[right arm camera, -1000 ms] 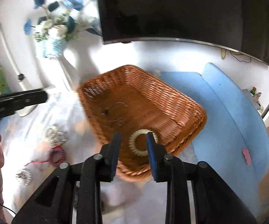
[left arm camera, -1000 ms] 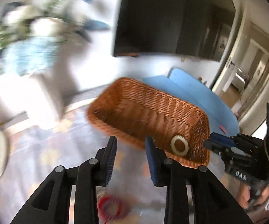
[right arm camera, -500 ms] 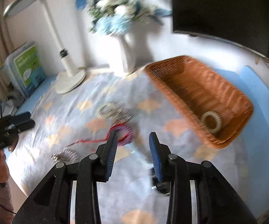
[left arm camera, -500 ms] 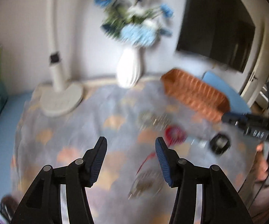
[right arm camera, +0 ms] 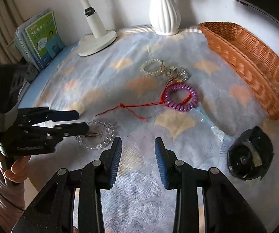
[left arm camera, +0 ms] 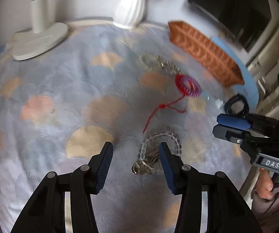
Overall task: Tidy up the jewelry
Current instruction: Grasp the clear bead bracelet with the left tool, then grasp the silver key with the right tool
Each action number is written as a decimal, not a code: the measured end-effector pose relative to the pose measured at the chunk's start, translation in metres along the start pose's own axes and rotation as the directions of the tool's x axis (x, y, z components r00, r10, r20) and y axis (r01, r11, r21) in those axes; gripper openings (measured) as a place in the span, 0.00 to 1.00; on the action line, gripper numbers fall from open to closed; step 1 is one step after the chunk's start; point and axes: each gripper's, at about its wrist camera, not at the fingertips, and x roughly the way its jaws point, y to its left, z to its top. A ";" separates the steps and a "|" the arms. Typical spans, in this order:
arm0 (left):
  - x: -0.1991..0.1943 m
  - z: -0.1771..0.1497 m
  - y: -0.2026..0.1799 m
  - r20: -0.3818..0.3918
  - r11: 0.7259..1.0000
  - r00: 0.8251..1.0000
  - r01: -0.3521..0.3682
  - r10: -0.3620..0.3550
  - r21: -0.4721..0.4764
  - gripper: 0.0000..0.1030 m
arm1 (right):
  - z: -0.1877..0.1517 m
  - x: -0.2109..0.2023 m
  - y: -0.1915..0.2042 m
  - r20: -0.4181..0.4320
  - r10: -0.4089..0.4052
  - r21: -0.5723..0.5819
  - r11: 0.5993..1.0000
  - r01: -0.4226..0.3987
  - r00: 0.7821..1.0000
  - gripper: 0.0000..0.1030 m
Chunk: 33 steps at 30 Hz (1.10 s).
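Observation:
On the flowered cloth lies a clear bead bracelet [left arm camera: 142, 149] [right arm camera: 108, 129], partly between the fingers of my left gripper [left arm camera: 135, 147] [right arm camera: 82, 120]. Those jaws are closing, and the pads are not pressing on the beads. My right gripper [right arm camera: 137, 141] [left arm camera: 217, 125] hovers open over bare cloth with nothing between its fingers. A purple coil band [right arm camera: 193, 97] [left arm camera: 195, 89] with a red cord [right arm camera: 123, 105] lies in the middle. Behind it rests a pearl bracelet [right arm camera: 145, 70]. A black watch [right arm camera: 250, 155] [left arm camera: 236, 104] sits to the right. The wicker basket [right arm camera: 255, 54] [left arm camera: 203, 52] stands at the far right.
A white vase [right arm camera: 164, 15] and a white lamp base [right arm camera: 98, 40] stand at the back edge. Books [right arm camera: 40, 40] lean at the back left. A small clear plastic piece [right arm camera: 217, 132] lies near the watch. A hand and sleeve [right arm camera: 13, 170] hold the left gripper.
Both grippers swung away from the basket, leftward and down over the cloth. The left jaws stand wider than a second ago and now straddle part of the clear bead bracelet.

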 end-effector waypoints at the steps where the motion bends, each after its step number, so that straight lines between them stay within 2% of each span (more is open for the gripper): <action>1: 0.004 0.002 -0.006 -0.008 0.999 1.000 -0.023 0.023 0.029 0.49 | 0.000 0.001 0.000 -0.001 -0.001 -0.001 1.000 0.001 1.000 0.36; 5: 0.014 0.005 -0.028 -0.025 0.978 0.988 -0.145 0.150 0.150 0.44 | 0.000 0.005 0.002 -0.006 0.000 -0.006 1.000 0.000 1.000 0.36; 7: 0.017 0.004 -0.040 -0.033 0.970 0.988 -0.144 0.153 0.194 0.29 | 0.000 0.006 0.001 -0.010 0.000 -0.003 1.000 0.000 1.000 0.36; 8: 0.018 0.005 -0.044 -0.038 0.968 0.987 -0.146 0.157 0.204 0.25 | -0.001 0.006 0.000 -0.011 0.001 -0.001 1.000 -0.001 1.000 0.36; 9: 0.019 0.006 -0.049 -0.036 0.964 0.985 -0.155 0.166 0.218 0.10 | 0.000 0.006 -0.001 -0.012 0.002 0.000 1.000 -0.002 1.000 0.36; 10: 0.021 0.007 -0.051 -0.037 0.961 0.984 -0.162 0.174 0.223 0.08 | -0.001 0.006 -0.001 -0.012 0.004 0.001 1.000 -0.003 1.000 0.36; 12: 0.022 0.011 -0.050 -0.042 0.966 0.986 -0.148 0.160 0.210 0.07 | -0.002 0.005 -0.002 -0.009 0.004 -0.004 1.000 -0.004 1.000 0.36; 16: 0.005 0.017 -0.034 0.001 0.993 1.000 -0.026 0.026 0.116 0.07 | -0.005 0.005 -0.004 -0.007 -0.004 -0.006 1.000 0.004 1.000 0.36; 18: -0.006 0.019 -0.025 0.034 0.997 0.999 0.003 -0.006 0.078 0.07 | -0.005 0.008 -0.006 -0.014 0.004 -0.001 1.000 -0.004 1.000 0.36; 24: -0.027 0.018 0.005 0.094 1.000 0.996 0.011 -0.009 -0.019 0.07 | -0.007 0.017 0.010 -0.029 0.059 -0.042 0.997 -0.060 0.998 0.36; 29: -0.029 0.016 0.043 0.125 0.991 0.992 0.012 0.005 -0.137 0.07 | -0.006 0.026 0.043 -0.040 0.134 -0.146 0.979 -0.138 0.990 0.36; 33: -0.023 0.008 0.068 0.111 0.980 0.992 -0.032 0.054 -0.195 0.07 | 0.000 0.034 0.064 -0.061 0.159 -0.260 0.951 -0.170 0.985 0.36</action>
